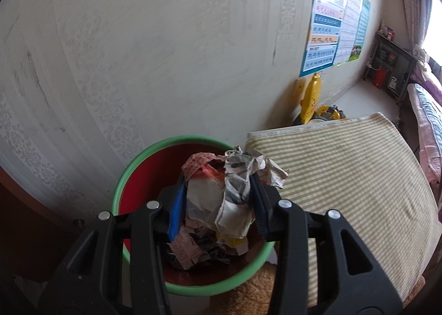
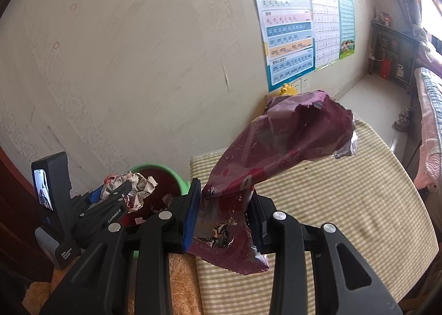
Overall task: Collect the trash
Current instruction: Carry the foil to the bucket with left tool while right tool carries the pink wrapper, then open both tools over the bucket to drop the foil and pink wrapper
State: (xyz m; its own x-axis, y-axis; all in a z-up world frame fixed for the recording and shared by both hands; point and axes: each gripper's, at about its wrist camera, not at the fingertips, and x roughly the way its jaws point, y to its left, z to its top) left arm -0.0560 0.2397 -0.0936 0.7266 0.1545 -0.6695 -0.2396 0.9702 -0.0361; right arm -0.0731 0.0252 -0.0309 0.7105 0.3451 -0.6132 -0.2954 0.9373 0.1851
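Both of your grippers hold trash by the bin [image 1: 129, 174].
Left gripper [image 1: 218, 199], marked "GenRobot.AI", clamps crumpled paper [image 1: 234, 190]; right gripper [image 2: 223, 212] pinches a maroon wrapper [image 2: 279, 143].

Striped mattress [image 1: 345, 177], bin [image 1: 143, 160] beside.

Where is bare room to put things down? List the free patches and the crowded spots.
Free: the striped mattress, bare from the wall edge toward the pink bedding. Crowded: the green-rimmed bin, partly filled with paper scraps, with the left gripper holding crumpled newspaper over it. The right gripper holds a maroon snack bag.
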